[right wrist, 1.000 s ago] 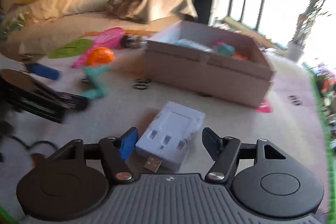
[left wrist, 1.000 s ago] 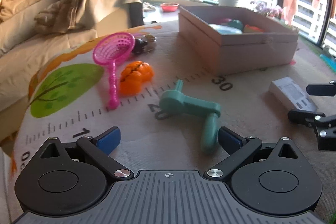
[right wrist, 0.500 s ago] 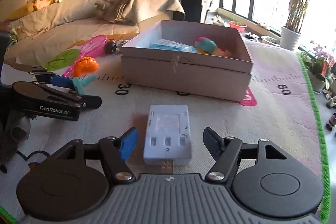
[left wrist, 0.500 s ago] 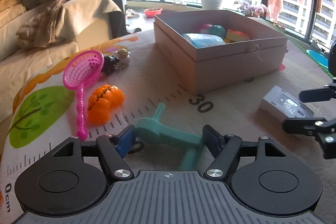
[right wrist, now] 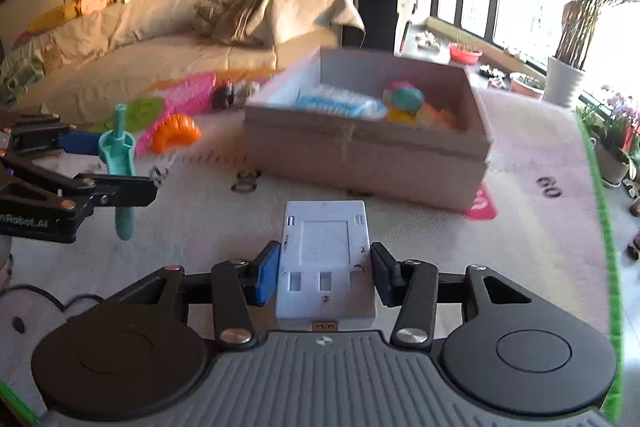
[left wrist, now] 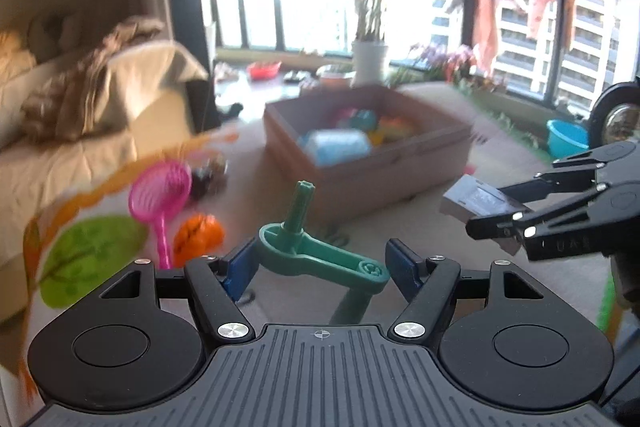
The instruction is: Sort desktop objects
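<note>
Sunlit play mat, both grippers loaded short of the cardboard box (right wrist: 360, 155).
Teal crank toy (left wrist: 320, 255) pinched in left gripper (left wrist: 320, 267) fingers, white adapter (right wrist: 326, 259) clamped in right gripper (right wrist: 325, 277), whose fingers just closed; carry both level over the box rim before releasing.

Two tools are showing, the left tool (left wrist: 320, 265) and the right tool (right wrist: 325, 275). One teal crank toy (left wrist: 320, 259), one white adapter (right wrist: 325, 263), one pink sieve (left wrist: 160, 193), one orange toy (left wrist: 198, 237) and one cardboard box (left wrist: 384, 183) are sitting in view.
</note>
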{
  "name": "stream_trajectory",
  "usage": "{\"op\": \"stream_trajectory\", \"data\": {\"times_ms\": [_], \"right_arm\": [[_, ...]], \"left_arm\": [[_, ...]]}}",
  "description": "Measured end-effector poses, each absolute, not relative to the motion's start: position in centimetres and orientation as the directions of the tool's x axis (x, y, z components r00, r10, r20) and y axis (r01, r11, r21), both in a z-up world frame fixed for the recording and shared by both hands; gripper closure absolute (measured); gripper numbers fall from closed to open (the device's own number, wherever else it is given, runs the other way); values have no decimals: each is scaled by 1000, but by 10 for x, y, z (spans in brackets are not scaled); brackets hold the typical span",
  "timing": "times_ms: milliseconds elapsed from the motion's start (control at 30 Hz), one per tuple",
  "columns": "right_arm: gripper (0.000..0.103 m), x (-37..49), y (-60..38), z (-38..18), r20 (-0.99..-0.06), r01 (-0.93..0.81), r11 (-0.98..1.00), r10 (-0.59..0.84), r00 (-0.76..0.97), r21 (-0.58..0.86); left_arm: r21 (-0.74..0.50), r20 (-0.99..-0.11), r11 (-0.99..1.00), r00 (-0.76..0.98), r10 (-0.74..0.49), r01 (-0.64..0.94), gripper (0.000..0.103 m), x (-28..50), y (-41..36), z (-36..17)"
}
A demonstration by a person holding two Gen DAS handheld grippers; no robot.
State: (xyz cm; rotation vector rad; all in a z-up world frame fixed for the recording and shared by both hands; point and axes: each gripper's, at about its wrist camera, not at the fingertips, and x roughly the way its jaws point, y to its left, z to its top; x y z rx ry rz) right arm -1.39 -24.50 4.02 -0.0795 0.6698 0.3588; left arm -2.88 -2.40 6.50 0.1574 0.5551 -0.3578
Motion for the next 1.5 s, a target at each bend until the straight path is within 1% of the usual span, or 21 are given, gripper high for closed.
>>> {"op": "stream_trajectory", "data": {"times_ms": [167, 267, 333, 433, 500, 567, 633, 733, 867, 933, 1000, 1100, 1200, 1267, 1300, 1333, 1400, 1433, 1500], "right_arm": [[56, -19, -278, 88, -530, -321, 942, 324, 784, 100], [56, -9, -290, 110, -482, -300, 949, 309, 820, 98], [56, 9, -292, 120, -459, -280, 956, 288, 841, 86], [55, 49, -293, 126, -457, -246, 963, 270, 847, 113], [55, 76, -293, 124, -462, -241, 960, 280, 842, 143], [55, 98, -293, 117, -488, -215, 962, 272, 829, 170], [55, 106, -294, 111, -500, -206, 964, 263, 825, 167], [54, 108, -293, 105, -513, -203, 967, 252, 821, 151], [54, 111, -281, 99, -545, -198, 969, 247, 801, 147], [54, 111, -265, 99, -553, -230, 963, 268, 789, 138], [54, 113, -239, 102, -553, -287, 949, 309, 774, 130], [47, 125, -187, 107, -573, -390, 911, 392, 720, 134], [44, 146, -132, 103, -616, -460, 870, 462, 638, 176], [39, 166, -94, 96, -650, -485, 857, 469, 597, 173], [39, 176, -78, 92, -671, -482, 861, 456, 585, 166], [39, 187, -63, 87, -695, -475, 865, 442, 567, 163], [38, 215, -42, 75, -743, -432, 884, 409, 530, 179], [31, 228, -36, 69, -764, -401, 896, 391, 514, 189], [24, 252, -25, 56, -796, -350, 916, 358, 488, 197]], "left_arm": [[67, -464, 903, 815, -348, 424, 28, -28, -40, 96], [89, -433, 895, 826, -360, 437, 28, -6, -55, 105], [71, -427, 894, 823, -375, 443, 28, 22, -67, 109], [18, -408, 907, 831, -378, 421, 28, 69, -80, 111], [-52, -440, 913, 811, -385, 405, 25, 98, -79, 108], [-123, -461, 919, 798, -388, 376, 23, 108, -65, 102], [-135, -456, 917, 799, -393, 374, 12, 102, -47, 96], [-47, -466, 942, 827, -315, 333, 9, 81, -24, 82], [96, -502, 964, 848, -167, 246, 7, 51, 3, 56], [133, -538, 971, 837, -98, 199, 7, 48, 18, 42], [140, -577, 977, 815, -50, 159, 7, 53, 25, 27], [70, -605, 990, 794, -54, 122, 7, 67, 41, 13], [-31, -592, 989, 795, -133, 142, 12, 81, 54, 10], [-42, -597, 989, 790, -139, 142, 18, 88, 53, 6], [-42, -598, 989, 789, -138, 142, 24, 93, 54, 5], [-43, -600, 989, 788, -139, 142, 35, 94, 54, 5], [-52, -607, 988, 781, -145, 142, 47, 97, 59, 4], [-66, -609, 986, 777, -161, 152, 50, 93, 61, 4], [-81, -611, 980, 768, -193, 182, 58, 86, 65, 3]]}}
